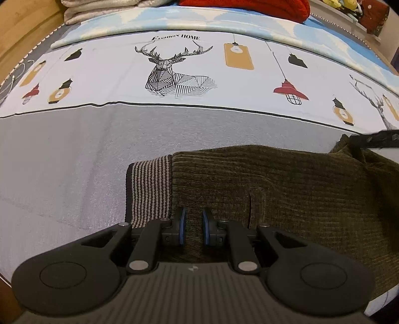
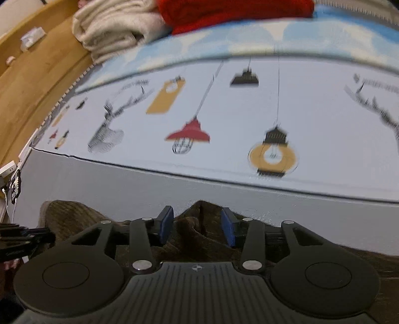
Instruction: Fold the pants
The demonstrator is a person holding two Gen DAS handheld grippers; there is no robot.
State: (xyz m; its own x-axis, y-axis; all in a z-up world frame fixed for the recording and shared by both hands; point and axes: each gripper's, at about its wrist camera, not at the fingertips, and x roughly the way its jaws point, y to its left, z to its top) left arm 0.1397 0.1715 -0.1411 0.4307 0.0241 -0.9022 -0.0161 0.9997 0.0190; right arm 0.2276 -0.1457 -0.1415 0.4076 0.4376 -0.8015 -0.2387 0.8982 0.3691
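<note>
Dark olive corduroy pants (image 1: 286, 187) lie on the grey band of the bed sheet (image 1: 74, 162), with a striped knit waistband (image 1: 149, 189) at their left end. My left gripper (image 1: 194, 224) points down just right of that band and is shut on a ridge of the olive cloth between its blue pads. In the right wrist view, my right gripper (image 2: 197, 224) stands open over a bunched peak of the pants (image 2: 194, 219); its pads do not press the cloth. A black part of the right gripper (image 1: 374, 138) shows at the pants' far right corner.
The sheet beyond is white with a deer print (image 1: 164, 72) and lamp prints. A folded cream blanket (image 2: 112, 27) and a red knit item (image 2: 224, 12) sit at the far end of the bed. A wooden surface (image 2: 37, 74) runs along the left side.
</note>
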